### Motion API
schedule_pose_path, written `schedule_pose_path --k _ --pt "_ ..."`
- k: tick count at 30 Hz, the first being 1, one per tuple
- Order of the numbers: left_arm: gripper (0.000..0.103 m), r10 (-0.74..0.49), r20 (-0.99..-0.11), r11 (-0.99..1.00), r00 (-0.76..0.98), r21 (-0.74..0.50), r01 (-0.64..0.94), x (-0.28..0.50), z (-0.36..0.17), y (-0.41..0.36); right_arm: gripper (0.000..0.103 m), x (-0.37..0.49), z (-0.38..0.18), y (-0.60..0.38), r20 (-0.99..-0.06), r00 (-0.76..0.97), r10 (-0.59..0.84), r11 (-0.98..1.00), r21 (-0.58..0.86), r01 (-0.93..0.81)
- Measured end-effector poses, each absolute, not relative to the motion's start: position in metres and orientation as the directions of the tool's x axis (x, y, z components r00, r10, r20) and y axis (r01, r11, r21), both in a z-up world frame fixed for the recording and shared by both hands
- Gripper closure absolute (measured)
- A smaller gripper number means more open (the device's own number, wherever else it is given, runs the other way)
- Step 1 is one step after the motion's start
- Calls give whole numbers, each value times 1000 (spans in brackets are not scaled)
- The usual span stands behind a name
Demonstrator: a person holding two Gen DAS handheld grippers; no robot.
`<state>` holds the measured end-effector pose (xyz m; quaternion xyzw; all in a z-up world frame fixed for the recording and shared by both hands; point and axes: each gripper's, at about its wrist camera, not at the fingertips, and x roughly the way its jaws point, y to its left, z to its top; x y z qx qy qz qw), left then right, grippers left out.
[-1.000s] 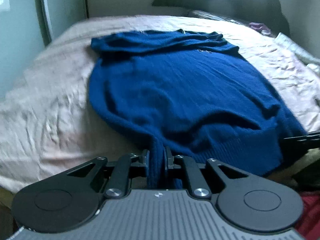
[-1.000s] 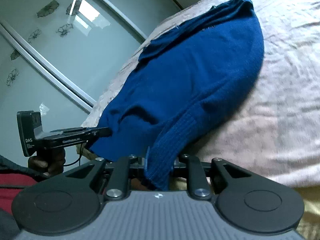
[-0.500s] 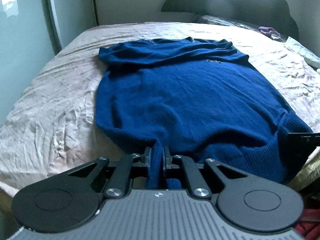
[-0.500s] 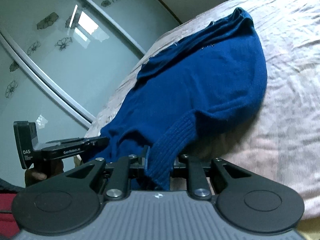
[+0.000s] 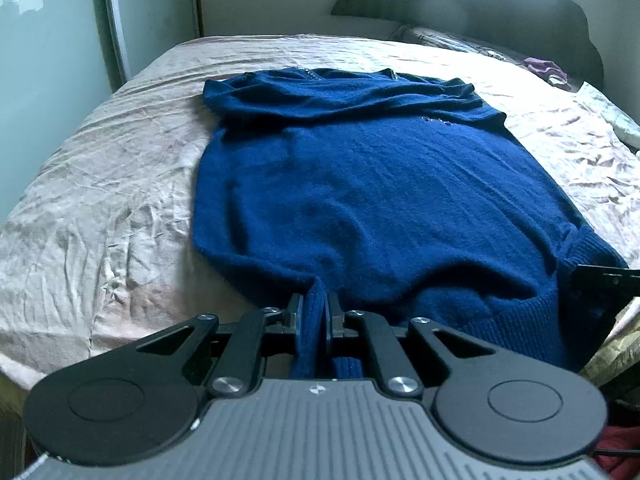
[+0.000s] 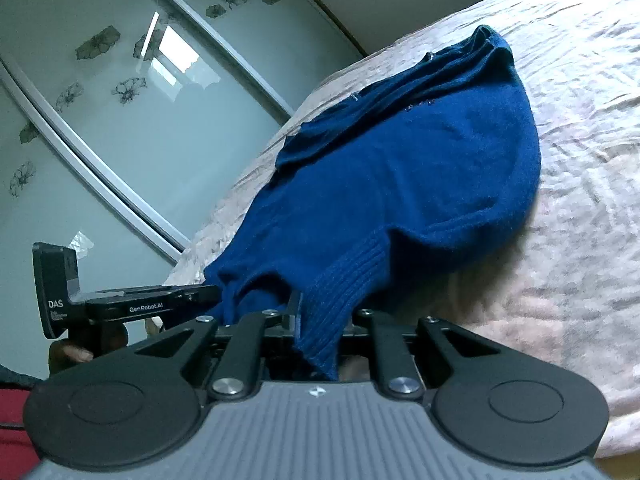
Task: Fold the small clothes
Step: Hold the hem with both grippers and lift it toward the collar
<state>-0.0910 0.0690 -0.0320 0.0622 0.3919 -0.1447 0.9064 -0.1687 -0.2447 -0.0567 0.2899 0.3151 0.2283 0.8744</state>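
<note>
Sweater [image 5: 372, 200] hem hiding right gripper [image 6: 320, 320] jaws, sleeves tucked unseen

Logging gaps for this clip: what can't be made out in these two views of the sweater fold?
- Left wrist view: the blue sweater has its hem corner hidden inside the left gripper.
- Right wrist view: the right gripper has one pad covered by ribbed hem.
- Left wrist view: small purple cloth near the headboard, too small to identify.

"DAS", "GenRobot.AI" on left gripper [image 6: 216, 295]
</note>
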Motion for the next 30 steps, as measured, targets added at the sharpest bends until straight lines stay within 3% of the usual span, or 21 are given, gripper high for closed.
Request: schedule_pose_path --k 7,18,30 --pt "93 -262 -718 947 645 -62 315 -92 -25 77 89 -169 -53 -250 -376 708 597 693 686 -220" --pt "94 -370 -640 927 673 -296 228 -67 14 109 89 -152 -40 -272 -259 749 610 614 752 -240" --pt "94 -325 -542 940 775 -280 198 -29 52 103 89 -100 -10 -297 -159 834 528 614 751 -245"
